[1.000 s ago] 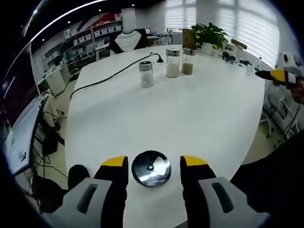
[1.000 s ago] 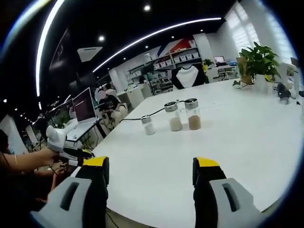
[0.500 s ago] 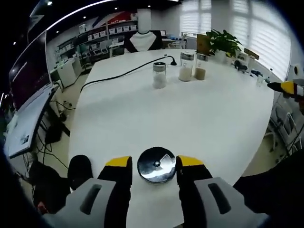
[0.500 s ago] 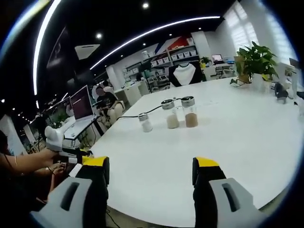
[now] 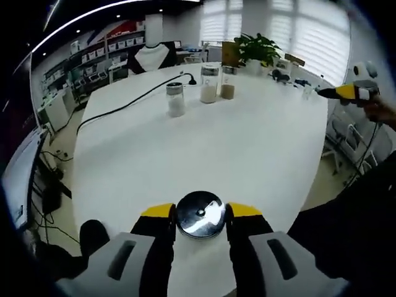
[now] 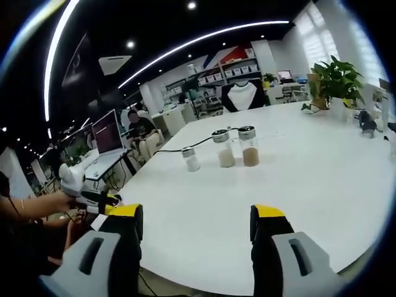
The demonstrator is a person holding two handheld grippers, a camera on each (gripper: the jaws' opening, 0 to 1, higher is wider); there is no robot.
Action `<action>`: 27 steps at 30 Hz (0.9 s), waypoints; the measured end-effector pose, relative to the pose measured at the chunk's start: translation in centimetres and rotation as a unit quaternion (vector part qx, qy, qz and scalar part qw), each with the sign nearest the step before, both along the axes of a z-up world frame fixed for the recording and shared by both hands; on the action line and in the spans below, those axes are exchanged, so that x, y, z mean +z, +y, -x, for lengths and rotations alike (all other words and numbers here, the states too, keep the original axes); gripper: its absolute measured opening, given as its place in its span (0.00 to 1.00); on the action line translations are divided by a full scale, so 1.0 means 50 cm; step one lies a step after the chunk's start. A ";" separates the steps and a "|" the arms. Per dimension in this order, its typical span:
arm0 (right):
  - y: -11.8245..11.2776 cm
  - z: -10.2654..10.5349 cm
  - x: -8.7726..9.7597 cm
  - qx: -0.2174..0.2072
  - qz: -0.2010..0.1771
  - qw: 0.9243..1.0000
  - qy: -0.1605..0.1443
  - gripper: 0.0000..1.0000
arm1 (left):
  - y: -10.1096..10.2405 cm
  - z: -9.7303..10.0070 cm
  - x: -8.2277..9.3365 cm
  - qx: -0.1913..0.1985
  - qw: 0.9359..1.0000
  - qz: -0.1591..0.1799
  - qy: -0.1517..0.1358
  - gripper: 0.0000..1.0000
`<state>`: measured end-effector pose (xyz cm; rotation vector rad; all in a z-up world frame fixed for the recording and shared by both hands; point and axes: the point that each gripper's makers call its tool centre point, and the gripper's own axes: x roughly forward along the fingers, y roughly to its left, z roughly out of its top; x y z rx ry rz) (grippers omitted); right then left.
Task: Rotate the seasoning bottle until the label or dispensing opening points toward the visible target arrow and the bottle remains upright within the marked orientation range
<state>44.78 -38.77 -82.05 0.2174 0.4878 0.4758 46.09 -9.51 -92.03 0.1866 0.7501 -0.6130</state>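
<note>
Seen from above, the seasoning bottle (image 5: 200,215) shows its shiny metal lid near the front edge of the white table (image 5: 247,148). My left gripper (image 5: 200,212) is shut on it, a yellow-tipped jaw touching each side of the lid. The bottle's label is hidden under the lid. In the right gripper view that left gripper (image 6: 93,201) is at the left table edge, held by a hand. My right gripper (image 6: 195,223) is open over the table with nothing between its jaws. From the left gripper view it (image 5: 346,91) is in the air beyond the table's right side.
Three more jars stand at the far middle of the table: one with white powder (image 5: 176,99), a taller pale one (image 5: 209,82) and a brown one (image 5: 228,82). A black cable (image 5: 124,105) runs past them. A potted plant (image 5: 257,46) stands at the far end.
My left jaws have narrowed from well apart to touching the lid on both sides. The left view has shifted slightly. The right gripper has stayed open and nearly still.
</note>
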 end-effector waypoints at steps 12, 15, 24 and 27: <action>0.012 0.005 -0.005 0.014 0.013 1.000 0.002 0.70 | 0.002 0.006 0.005 -0.037 0.999 -0.021 -0.006 0.39; 0.015 0.000 0.000 0.015 0.013 1.000 -0.004 0.70 | 0.006 0.002 0.016 0.004 1.000 -0.003 -0.008 0.41; 0.019 -0.009 0.010 0.015 0.010 1.000 -0.015 0.70 | 0.001 0.003 0.024 0.055 0.998 -0.006 -0.015 0.39; 0.015 -0.007 0.007 0.013 0.012 1.000 -0.013 0.70 | 0.000 0.001 0.018 0.075 0.997 -0.005 -0.013 0.38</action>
